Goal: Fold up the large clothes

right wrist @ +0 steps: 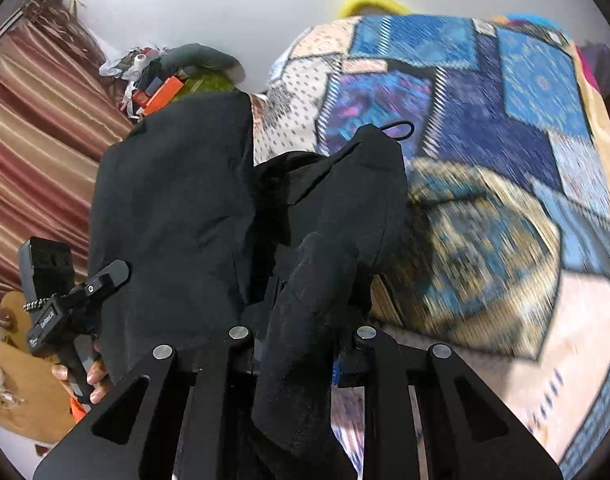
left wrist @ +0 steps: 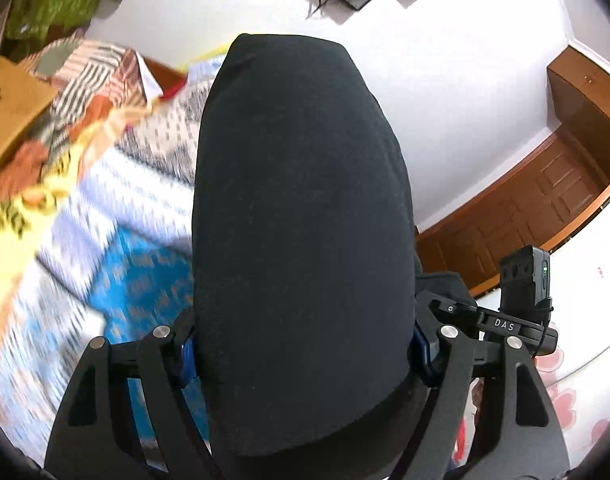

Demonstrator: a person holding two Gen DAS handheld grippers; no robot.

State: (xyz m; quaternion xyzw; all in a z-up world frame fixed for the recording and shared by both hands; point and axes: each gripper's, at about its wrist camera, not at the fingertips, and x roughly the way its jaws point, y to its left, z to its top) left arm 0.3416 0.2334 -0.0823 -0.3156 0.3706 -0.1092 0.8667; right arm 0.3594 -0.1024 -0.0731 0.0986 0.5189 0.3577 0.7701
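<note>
A large black garment [left wrist: 301, 200] fills the middle of the left wrist view as a thick rounded bundle. My left gripper [left wrist: 304, 356] is shut on it, the blue pads [left wrist: 187, 354] pressing into both sides of the bundle. In the right wrist view the same black garment [right wrist: 177, 208] hangs in folds above the bed. My right gripper [right wrist: 301, 360] is shut on a narrow bunched fold of it, and the cloth hides its fingertips. A thin black loop [right wrist: 401, 128] sticks out of the garment's far edge.
A patchwork quilt [right wrist: 505, 152] covers the bed under the garment. A hand [right wrist: 87, 380] holds the other tool at the left. A striped curtain [right wrist: 33, 128], piled items [right wrist: 165, 84], a cardboard box [left wrist: 9, 112] and a wooden door [left wrist: 545, 200] ring the bed.
</note>
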